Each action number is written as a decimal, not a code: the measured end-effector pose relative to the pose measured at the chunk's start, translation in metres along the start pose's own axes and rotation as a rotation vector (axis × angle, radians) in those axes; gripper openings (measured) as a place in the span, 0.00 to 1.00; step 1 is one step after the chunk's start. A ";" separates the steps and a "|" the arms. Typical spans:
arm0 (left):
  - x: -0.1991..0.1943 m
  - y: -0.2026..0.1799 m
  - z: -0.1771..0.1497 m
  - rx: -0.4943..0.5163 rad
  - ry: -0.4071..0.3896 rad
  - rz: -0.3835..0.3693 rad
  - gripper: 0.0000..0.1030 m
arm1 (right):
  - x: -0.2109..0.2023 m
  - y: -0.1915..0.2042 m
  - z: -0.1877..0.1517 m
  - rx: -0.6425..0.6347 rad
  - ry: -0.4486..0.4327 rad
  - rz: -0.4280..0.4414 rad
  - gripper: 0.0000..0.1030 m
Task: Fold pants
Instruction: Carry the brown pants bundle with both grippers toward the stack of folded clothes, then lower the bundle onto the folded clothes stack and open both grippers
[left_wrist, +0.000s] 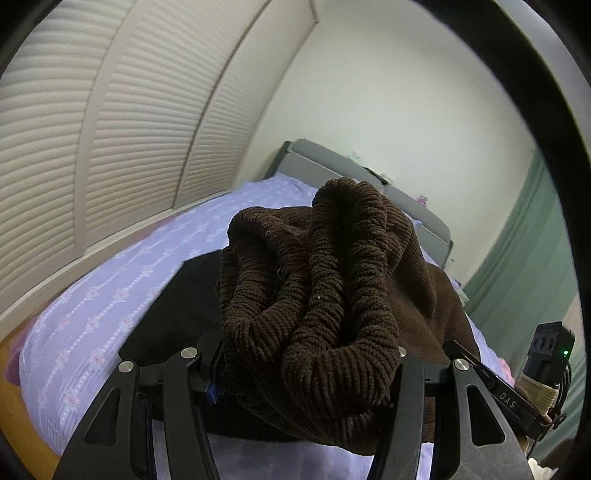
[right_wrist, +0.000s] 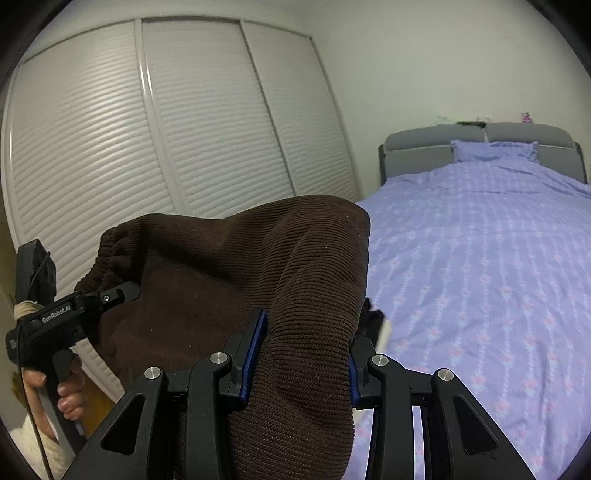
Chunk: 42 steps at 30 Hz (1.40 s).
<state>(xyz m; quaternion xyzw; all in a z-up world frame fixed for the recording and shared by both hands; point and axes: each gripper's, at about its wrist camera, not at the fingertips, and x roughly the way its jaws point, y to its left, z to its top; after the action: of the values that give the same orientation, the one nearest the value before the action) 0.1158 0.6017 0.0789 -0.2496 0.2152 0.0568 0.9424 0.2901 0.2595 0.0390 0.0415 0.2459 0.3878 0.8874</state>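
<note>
Dark brown ribbed pants (left_wrist: 314, 295) are held up over a bed between both grippers. My left gripper (left_wrist: 306, 369) is shut on a bunched fold of the elastic waistband. My right gripper (right_wrist: 306, 354) is shut on another thick fold of the pants (right_wrist: 229, 266), which drape leftward to the left gripper (right_wrist: 110, 295), seen at the left of the right wrist view with a hand on its handle. The right gripper's body (left_wrist: 517, 398) shows at the lower right of the left wrist view. The fingertips of both are buried in cloth.
The bed (right_wrist: 480, 258) has a lilac patterned cover, a pillow (right_wrist: 495, 149) and a grey headboard (right_wrist: 417, 147). White louvred wardrobe doors (right_wrist: 166, 129) stand along the left. A black cloth (left_wrist: 177, 302) lies on the bed under the pants. A green curtain (left_wrist: 524, 258) hangs at the right.
</note>
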 end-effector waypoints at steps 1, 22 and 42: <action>0.004 0.006 0.001 -0.006 0.001 0.007 0.53 | 0.014 0.002 0.003 -0.003 0.019 0.004 0.36; 0.111 0.048 -0.007 0.021 0.126 0.167 0.56 | 0.111 0.008 -0.019 -0.042 0.118 -0.132 0.36; 0.085 0.006 0.007 0.191 0.021 0.515 0.98 | 0.078 0.005 -0.013 -0.029 0.116 -0.244 0.77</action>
<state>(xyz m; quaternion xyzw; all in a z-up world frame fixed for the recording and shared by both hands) 0.1936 0.6107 0.0447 -0.0973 0.2855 0.2713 0.9140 0.3258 0.3170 -0.0027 -0.0241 0.2944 0.2824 0.9127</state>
